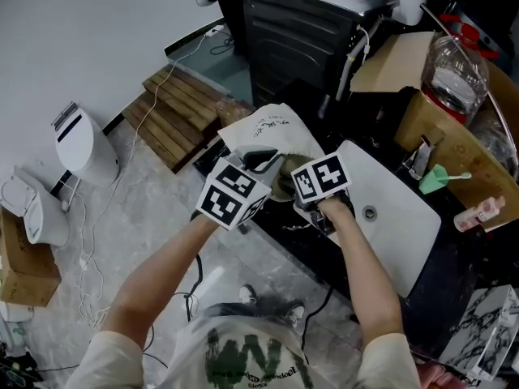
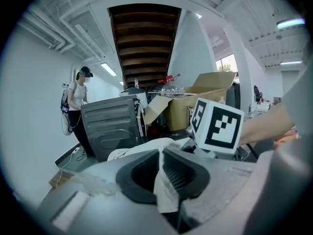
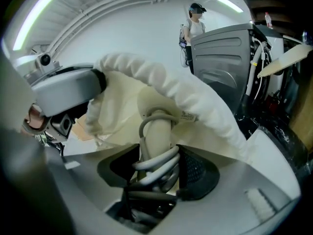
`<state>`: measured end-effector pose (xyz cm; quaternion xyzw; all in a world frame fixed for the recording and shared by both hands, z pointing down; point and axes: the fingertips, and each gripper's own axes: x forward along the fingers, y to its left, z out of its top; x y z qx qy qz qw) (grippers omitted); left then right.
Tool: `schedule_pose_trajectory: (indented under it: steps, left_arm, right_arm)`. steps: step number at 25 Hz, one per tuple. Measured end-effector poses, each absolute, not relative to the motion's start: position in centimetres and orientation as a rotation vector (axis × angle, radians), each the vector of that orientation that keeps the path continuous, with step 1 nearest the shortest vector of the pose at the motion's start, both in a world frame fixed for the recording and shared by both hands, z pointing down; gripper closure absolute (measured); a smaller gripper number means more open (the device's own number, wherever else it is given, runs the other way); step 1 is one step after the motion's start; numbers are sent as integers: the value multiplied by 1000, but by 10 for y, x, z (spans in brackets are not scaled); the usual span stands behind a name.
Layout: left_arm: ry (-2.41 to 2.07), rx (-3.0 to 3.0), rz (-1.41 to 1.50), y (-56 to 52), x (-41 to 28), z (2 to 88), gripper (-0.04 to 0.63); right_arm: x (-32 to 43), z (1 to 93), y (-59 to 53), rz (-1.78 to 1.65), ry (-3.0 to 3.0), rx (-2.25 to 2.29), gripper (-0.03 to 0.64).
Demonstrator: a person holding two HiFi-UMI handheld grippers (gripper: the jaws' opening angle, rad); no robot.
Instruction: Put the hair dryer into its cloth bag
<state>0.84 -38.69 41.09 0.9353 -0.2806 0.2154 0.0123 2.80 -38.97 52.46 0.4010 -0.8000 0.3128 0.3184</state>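
The cream cloth bag lies on the dark table top, its mouth turned toward me. My left gripper is shut on a fold of the bag's rim, which sticks out between the closed pads. My right gripper is shut on the cream hair dryer by its handle, which has the grey cord wound round it. The dryer's far end sits inside the bag's mouth, which arches over it. In the head view the marker cubes hide most of the dryer and the right gripper.
A black ribbed machine stands behind the bag. A white board lies to the right, with cardboard boxes and a plastic bottle beyond. On the floor at left are wooden pallets and a white appliance. A person stands far off.
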Motion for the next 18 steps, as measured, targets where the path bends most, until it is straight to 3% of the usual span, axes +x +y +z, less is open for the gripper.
schedule_pose_trajectory:
  steps: [18]
  left_arm:
    - [-759,2942,643,-370,6,418,561]
  right_arm:
    - [10,528,-424,958,-2165,1137,383]
